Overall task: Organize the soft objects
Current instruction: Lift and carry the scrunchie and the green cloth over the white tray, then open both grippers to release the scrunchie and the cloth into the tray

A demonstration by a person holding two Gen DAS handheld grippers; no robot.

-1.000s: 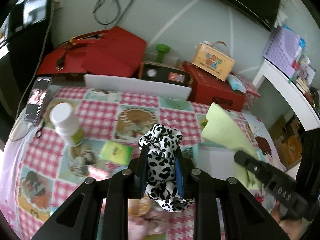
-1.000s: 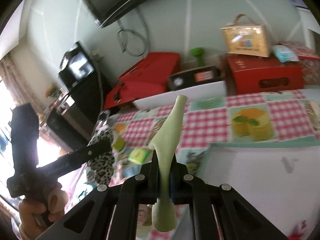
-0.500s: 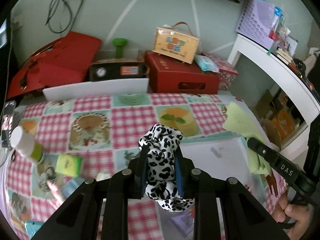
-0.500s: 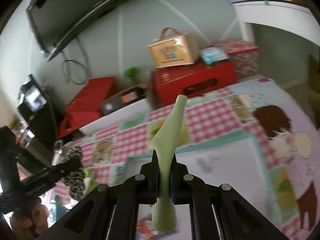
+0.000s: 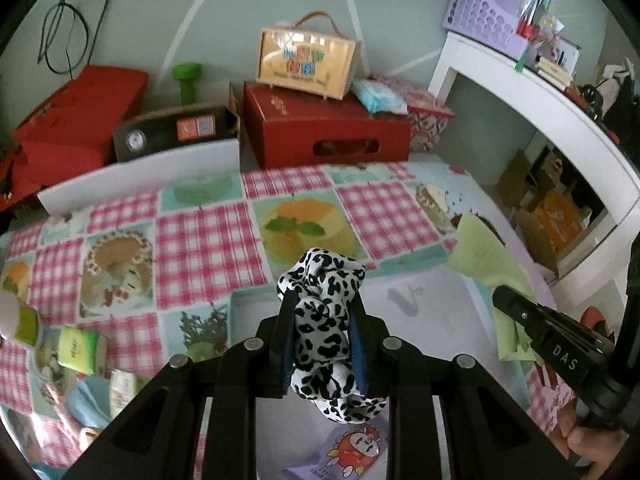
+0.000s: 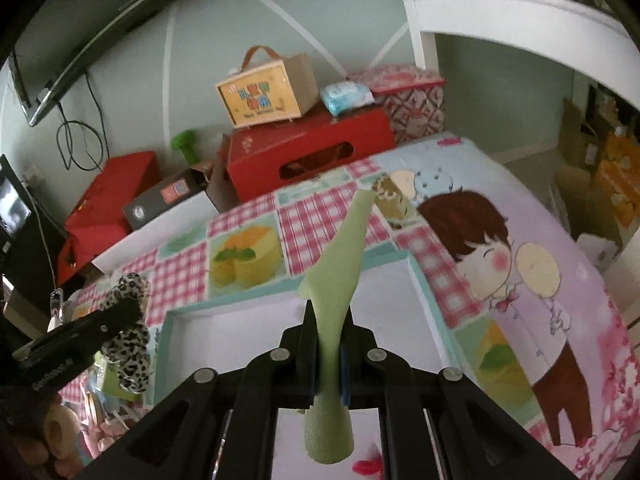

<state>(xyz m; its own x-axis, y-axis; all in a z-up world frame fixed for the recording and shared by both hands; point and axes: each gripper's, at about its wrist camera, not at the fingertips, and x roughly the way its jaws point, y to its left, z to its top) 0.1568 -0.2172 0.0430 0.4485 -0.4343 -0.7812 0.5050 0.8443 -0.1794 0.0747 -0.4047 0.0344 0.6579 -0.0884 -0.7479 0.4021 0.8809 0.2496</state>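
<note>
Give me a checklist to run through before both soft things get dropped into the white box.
1. Left tool gripping the spotted scrunchie: ok.
2. Right tool gripping the green cloth: ok.
3. White box open, with bare floor showing: ok.
4. Both tools over the box: ok, roughly.
5. Tools apart from each other: ok.
6. Paper with the red cartoon lying in the box, maybe in the way: cannot tell.

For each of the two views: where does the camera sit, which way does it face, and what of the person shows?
Left wrist: behind the left gripper, facing down over the shallow box; spotted scrunchie clamped; right gripper at right.
Right wrist: behind the right gripper, facing the same way; green cloth clamped; left gripper at left.
Shared: box, red carton, both grippers.
</note>
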